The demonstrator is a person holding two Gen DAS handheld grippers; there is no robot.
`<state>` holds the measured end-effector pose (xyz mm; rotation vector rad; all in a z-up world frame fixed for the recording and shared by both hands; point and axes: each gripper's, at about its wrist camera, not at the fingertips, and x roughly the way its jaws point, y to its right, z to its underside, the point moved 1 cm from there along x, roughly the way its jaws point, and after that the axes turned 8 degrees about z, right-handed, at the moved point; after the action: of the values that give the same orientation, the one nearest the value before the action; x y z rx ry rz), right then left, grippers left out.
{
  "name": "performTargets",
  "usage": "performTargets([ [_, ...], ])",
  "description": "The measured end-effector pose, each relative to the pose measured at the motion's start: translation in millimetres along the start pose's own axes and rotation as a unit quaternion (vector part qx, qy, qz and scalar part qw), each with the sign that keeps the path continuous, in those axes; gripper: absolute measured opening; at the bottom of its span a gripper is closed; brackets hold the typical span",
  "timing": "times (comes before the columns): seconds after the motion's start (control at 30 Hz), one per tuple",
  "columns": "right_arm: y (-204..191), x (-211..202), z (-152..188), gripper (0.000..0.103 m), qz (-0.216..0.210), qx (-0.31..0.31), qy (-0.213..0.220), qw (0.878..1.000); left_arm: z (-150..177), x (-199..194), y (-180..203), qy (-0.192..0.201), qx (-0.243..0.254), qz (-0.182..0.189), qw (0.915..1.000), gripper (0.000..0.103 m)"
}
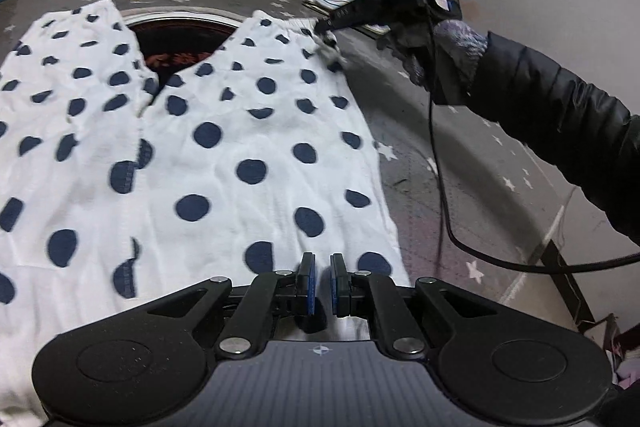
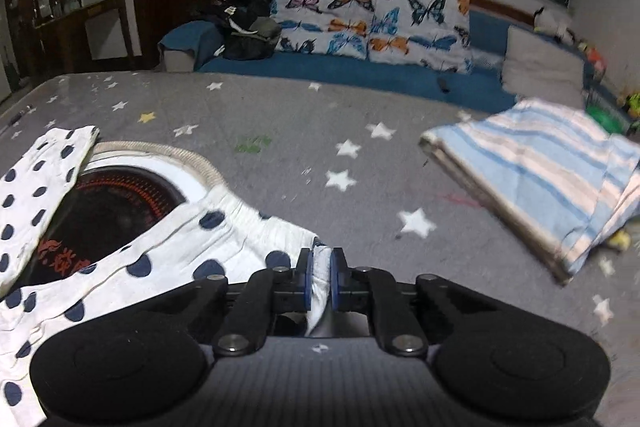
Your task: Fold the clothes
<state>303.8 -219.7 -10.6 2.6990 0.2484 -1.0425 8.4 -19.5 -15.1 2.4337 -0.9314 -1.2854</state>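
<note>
Left wrist view: white shorts [image 1: 224, 147] with navy dots lie spread flat on a grey star-printed surface [image 1: 460, 187]. The cloth looks soft and nubby, with faint creases. Its two legs point away and part in a V over a round dark heater plate [image 1: 180, 43] set into the surface. The left gripper [image 1: 322, 283] is low over the near edge of the shorts, its blue-padded fingers drawn to a narrow gap; whether any cloth is between them cannot be told. At the far right leg hem the right gripper [image 1: 328, 35] meets the cloth, held by a gloved hand [image 1: 436, 55] in a glossy black sleeve, with a cable trailing from it.

Right wrist view: the right gripper [image 2: 321, 279] is closed on a bunched white fold of the shorts [image 2: 168, 255], pinched between its blue pads at the gathered, ribbed hem. The heater plate [image 2: 116, 203] shows its pale ring and red lettering between the two legs. This view alone shows a folded blue-and-white striped towel [image 2: 552, 179], thick and layered, lying well apart to the right. Beyond it stands a blue sofa [image 2: 360, 71] with butterfly cushions [image 2: 372, 23].
</note>
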Motion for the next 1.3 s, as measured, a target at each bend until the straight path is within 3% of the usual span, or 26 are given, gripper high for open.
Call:
performTargets([
  [0.33,20,15,0,0.007,0.071,-0.027,-0.002,0.997,-6,18,-1,-0.001,0.003,0.046,0.999,0.008],
  [0.43,24,20,4,0.009,0.074,-0.033,-0.012,0.997,-9,18,2,-0.002,0.007,0.051,0.9987,0.008],
  [0.57,23,2,-4,0.02,0.062,-0.021,0.01,0.998,-12,5,1,0.01,0.01,0.047,0.9988,0.009],
  [0.63,16,-8,-7,0.024,0.039,-0.026,0.017,0.999,-18,-8,-3,0.027,0.006,0.037,0.9989,0.012],
  [0.7,5,-13,-8,0.038,0.011,-0.029,0.018,0.999,-24,-17,-9,0.043,0.001,0.02,0.9989,0.017],
  [0.9,-32,-6,-4,0.039,-0.05,-0.037,-0.003,0.998,-55,-32,-43,0.077,-0.033,-0.047,0.9954,0.019],
  [1.13,-42,9,1,0.041,-0.049,-0.04,-0.019,0.998,-92,-27,-101,0.085,-0.078,-0.102,0.988,0.018],
  [1.3,-36,9,1,0.047,-0.038,-0.042,-0.022,0.998,-96,-16,-138,0.083,-0.114,-0.135,0.9808,0.017],
])
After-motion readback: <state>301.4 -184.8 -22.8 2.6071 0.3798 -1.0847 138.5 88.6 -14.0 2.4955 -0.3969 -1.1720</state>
